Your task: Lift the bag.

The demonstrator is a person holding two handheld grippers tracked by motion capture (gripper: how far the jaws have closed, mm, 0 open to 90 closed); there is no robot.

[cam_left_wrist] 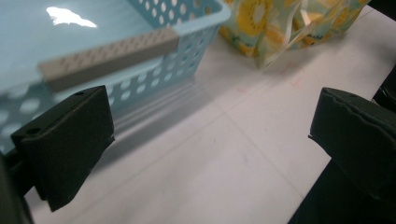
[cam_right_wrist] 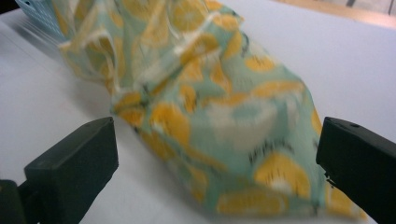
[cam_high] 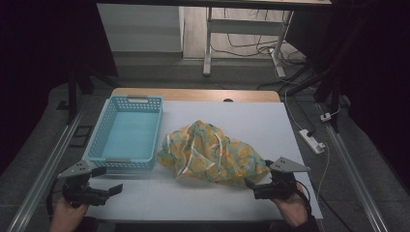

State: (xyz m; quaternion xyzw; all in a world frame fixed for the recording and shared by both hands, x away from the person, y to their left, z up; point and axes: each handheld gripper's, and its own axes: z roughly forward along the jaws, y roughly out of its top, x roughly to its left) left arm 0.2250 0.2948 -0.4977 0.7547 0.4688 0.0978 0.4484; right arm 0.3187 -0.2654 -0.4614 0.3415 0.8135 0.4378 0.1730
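Nearest of all, the two hand-held grippers sit at the front edge of the bench [cam_high: 300, 130], each in one of the person's hands. The right hand-held gripper [cam_high: 250, 183] is just beside the near right corner of the crumpled cloth [cam_high: 210, 152], a pale green fabric printed with yellow citrus slices and trailing thin white ribbons. Its jaws stand wide apart and hold nothing; in the right gripper view [cam_right_wrist: 217, 140] the cloth's corner [cam_right_wrist: 219, 126] lies on the white bench surface between them, and I cannot tell whether either jaw touches the fabric.

The left hand-held gripper [cam_high: 116, 188] is well to the left of the cloth, in front of the near left corner of the bench. Its jaws are likewise spread and empty. In the left gripper view [cam_left_wrist: 210, 135] bare white bench surface [cam_left_wrist: 210, 154] lies between them, with the cloth [cam_left_wrist: 285, 23] farther off at the upper right.

Beyond that, the cloth lies in a loose heap at about the middle of the bench. Just to the cloth's left stands a light blue perforated basket [cam_high: 104, 130], its long side close beside the fabric's left edge; in the left gripper view the basket's near wall [cam_left_wrist: 154, 70] carries a grey strip along its rim.
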